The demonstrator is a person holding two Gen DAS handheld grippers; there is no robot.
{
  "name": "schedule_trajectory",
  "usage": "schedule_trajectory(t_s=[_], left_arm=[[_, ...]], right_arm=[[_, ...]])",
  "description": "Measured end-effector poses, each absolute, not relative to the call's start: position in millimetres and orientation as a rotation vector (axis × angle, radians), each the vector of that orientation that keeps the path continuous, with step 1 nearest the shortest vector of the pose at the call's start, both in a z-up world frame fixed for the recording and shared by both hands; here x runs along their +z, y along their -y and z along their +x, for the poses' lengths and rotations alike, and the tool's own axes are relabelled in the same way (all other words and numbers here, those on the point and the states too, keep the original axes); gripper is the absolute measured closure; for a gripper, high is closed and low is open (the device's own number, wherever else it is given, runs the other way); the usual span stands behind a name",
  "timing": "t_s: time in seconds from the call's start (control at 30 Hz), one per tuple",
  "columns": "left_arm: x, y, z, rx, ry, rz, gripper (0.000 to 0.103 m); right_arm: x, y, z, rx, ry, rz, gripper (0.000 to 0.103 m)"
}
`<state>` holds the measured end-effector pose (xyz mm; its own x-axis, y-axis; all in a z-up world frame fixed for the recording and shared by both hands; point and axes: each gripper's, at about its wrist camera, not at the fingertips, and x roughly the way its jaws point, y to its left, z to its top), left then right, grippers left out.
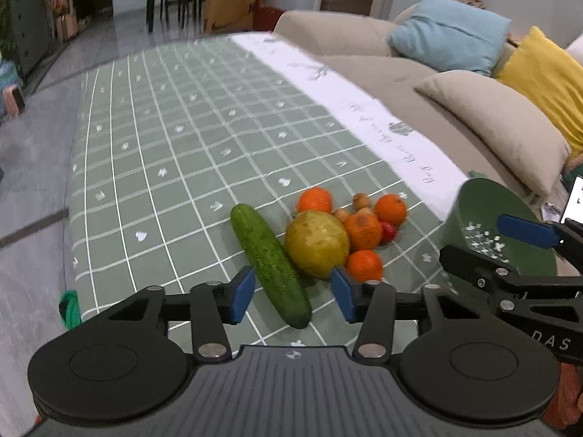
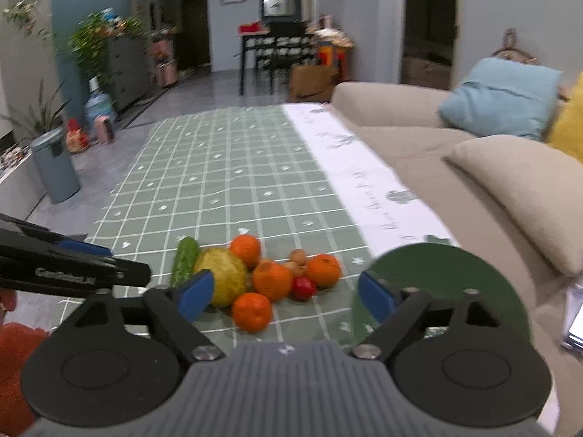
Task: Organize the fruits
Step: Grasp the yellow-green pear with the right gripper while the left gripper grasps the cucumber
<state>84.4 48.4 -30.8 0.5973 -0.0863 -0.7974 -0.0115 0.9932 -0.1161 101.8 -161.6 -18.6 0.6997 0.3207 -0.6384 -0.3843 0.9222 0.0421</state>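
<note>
A pile of fruit lies on the green checked tablecloth (image 1: 175, 167): a cucumber (image 1: 269, 266), a big yellow-green fruit (image 1: 317, 242), several oranges (image 1: 362, 231), a small red fruit (image 1: 389, 231) and small brown ones (image 1: 360, 201). My left gripper (image 1: 293, 298) hangs open over the near end of the cucumber, its blue pads clear of it on both sides. My right gripper (image 2: 286, 296) is open above the nearest orange (image 2: 252, 311) and holds nothing. A dark green plate (image 2: 437, 280) sits to the right of the pile, partly behind the right gripper's fingers (image 2: 377, 296).
A beige sofa (image 2: 419, 145) with beige, blue and yellow cushions runs along the table's right side. A white runner (image 2: 349, 167) edges the cloth there. A phone (image 2: 575, 317) lies at the far right. On the floor to the left stand a grey bin (image 2: 54, 167) and plants.
</note>
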Motion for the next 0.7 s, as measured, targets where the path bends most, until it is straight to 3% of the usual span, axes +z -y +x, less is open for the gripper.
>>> schedule_trajectory(t_s=[0.2,0.7], left_arm=[[-57,-66,118,-0.016,-1.012,-0.177,0.057],[-93,-88,158,-0.02,-1.088,-0.28,0.057]], right_arm=[[-42,134,134,0.496,-0.764,-0.112,0.047],[-89,88,183,0.636,-0.842,-0.206,0.047]])
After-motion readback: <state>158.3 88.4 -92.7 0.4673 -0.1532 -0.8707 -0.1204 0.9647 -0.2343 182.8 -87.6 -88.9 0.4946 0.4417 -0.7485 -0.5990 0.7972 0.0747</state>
